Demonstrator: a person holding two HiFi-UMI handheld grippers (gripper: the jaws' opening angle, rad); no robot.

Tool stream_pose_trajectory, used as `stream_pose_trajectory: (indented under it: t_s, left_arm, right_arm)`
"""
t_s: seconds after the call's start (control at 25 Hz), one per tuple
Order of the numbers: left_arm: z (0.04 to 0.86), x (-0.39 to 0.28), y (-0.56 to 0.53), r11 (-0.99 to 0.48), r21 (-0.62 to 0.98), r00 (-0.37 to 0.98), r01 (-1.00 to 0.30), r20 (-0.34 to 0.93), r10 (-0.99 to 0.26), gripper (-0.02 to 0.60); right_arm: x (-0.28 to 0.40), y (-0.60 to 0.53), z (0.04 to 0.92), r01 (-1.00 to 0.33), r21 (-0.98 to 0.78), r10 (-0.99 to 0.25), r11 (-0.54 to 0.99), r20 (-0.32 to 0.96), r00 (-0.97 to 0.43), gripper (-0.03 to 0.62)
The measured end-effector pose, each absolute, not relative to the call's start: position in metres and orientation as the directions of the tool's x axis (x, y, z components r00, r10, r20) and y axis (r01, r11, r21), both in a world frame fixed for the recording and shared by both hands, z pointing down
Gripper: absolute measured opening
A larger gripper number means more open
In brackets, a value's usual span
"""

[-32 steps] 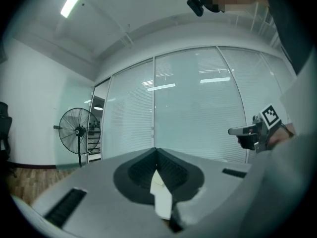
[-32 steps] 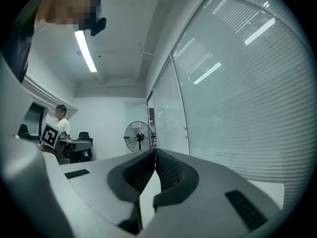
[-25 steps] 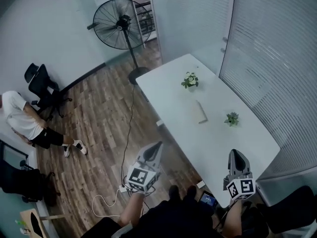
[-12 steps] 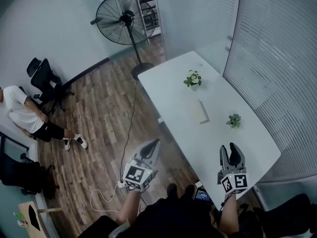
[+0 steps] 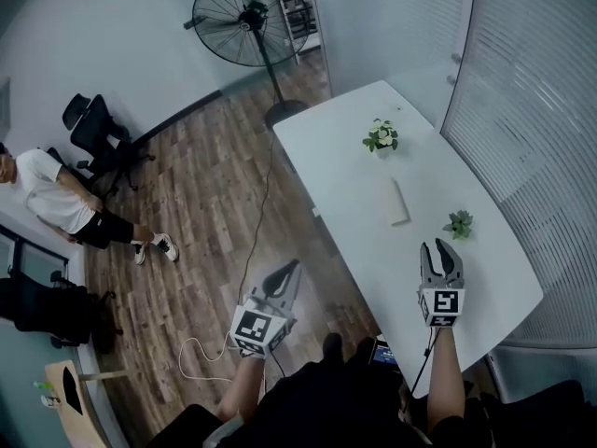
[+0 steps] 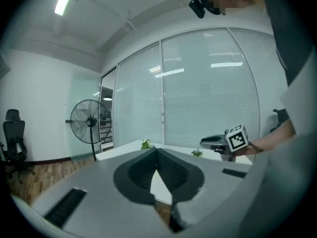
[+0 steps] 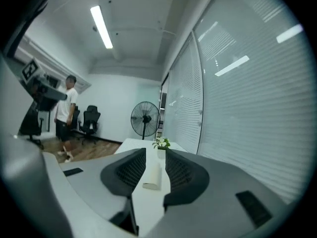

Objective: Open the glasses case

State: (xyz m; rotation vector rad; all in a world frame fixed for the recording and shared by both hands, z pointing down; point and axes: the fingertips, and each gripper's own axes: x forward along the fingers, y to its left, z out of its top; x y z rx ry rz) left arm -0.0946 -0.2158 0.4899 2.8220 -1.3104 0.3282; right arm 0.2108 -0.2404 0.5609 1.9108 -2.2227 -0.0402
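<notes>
Cream glasses case [image 7: 152,177] lies well beyond my right gripper [image 7: 155,151], jaws opening on nothing (left gripper [image 6: 157,149]: jaws pressed together, empty).

Head view: high, steeply down on counter [image 5: 345,157] and floor [image 5: 205,203]. Left gripper view: low, near-level, from beside the counter. Right gripper view: low along its top. All share counter and fan [image 5: 244,7]; head and right, the glasses case [image 5: 399,202].
</notes>
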Motion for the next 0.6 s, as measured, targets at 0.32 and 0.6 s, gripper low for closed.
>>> stream_pose_trajectory:
  t_s: [0.32,0.6]
  left_arm:
    - [0.519,-0.116,-0.211,-0.576,-0.047,0.543,-0.816,0.279,-0.792,-0.008]
    - [0.53,-0.142,-0.207,-0.515,-0.043,0.477,-0.856,0.319,-0.819,-0.008]
  right_arm:
    - [0.178,-0.35,0.674,-0.583,0.732,-0.921,0.352,0.383,-0.075,0.137]
    - [0.149,-0.376,0.754,-0.307,0.808,-0.855,0.504,0.516,-0.045,0.143]
